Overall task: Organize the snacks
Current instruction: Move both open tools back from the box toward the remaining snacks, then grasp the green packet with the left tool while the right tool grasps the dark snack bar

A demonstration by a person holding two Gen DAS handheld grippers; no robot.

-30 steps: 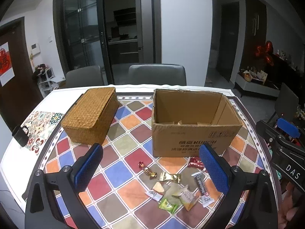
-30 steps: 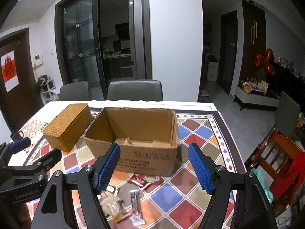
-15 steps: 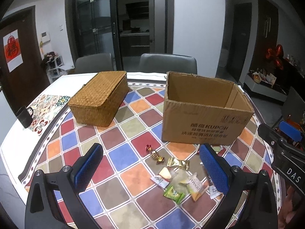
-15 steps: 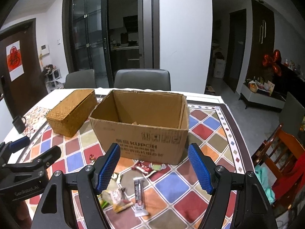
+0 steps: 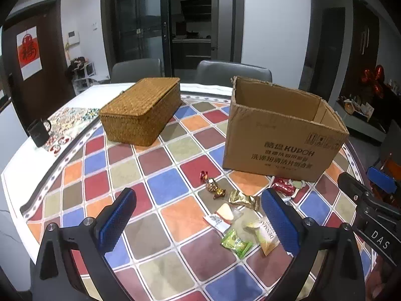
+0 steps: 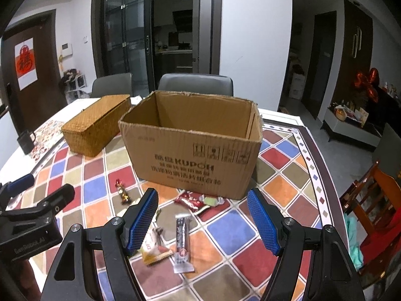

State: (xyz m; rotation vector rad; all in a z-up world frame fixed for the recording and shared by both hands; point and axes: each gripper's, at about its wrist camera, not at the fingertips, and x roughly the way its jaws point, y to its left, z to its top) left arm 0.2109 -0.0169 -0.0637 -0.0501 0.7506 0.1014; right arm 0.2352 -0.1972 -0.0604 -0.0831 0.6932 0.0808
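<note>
Both tongs, the left gripper (image 5: 198, 219) and right gripper (image 6: 201, 217), spread and empty, are sinking closer to the scattered foil-wrapped snacks (image 5: 240, 213) before the open brown cardboard box (image 6: 193, 145), suggesting picking is about to begin.

Black tongs (image 5: 198, 215), blue textured pads (image 6: 262, 222), silver screws, white "DAS" lettering.

My left claw's right finger (image 5: 280, 222) covers part of the beige packet (image 5: 266, 233). In my right wrist view, my left finger (image 6: 141, 222) hides most of that packet (image 6: 154, 250). The cardboard box (image 6: 193, 150) hides its own floor from both views, and the small print on it is too blurred to read. The red wrapper (image 5: 283, 185) is partly behind my finger.
</note>
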